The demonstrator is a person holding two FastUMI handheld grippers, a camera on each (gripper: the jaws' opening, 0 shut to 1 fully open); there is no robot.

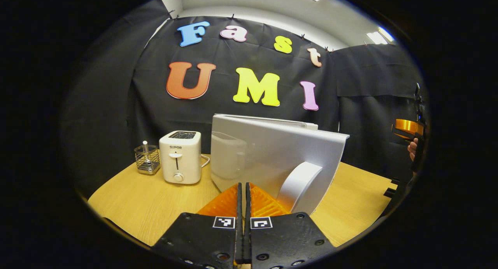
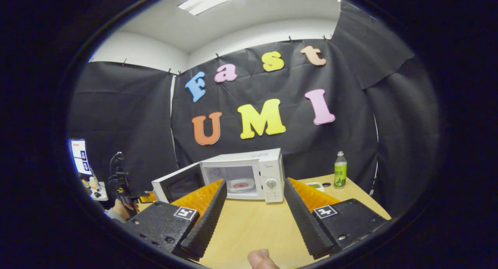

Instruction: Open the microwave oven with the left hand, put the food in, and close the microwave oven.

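Fingers of the left gripper (image 1: 243, 199) are clenched together with nothing between them, just short of the curved handle (image 1: 301, 185) on the open microwave door (image 1: 272, 152); a white toaster (image 1: 180, 157) and a wire utensil basket (image 1: 148, 159) stand to the left on the wooden table (image 1: 148, 206). Right gripper (image 2: 255, 195) is released, jaws spread wide and empty, held well back from the microwave oven (image 2: 249, 173). Inside its lit cavity lies the food on a plate (image 2: 241, 184), and a green bottle (image 2: 340, 170) stands at far right.
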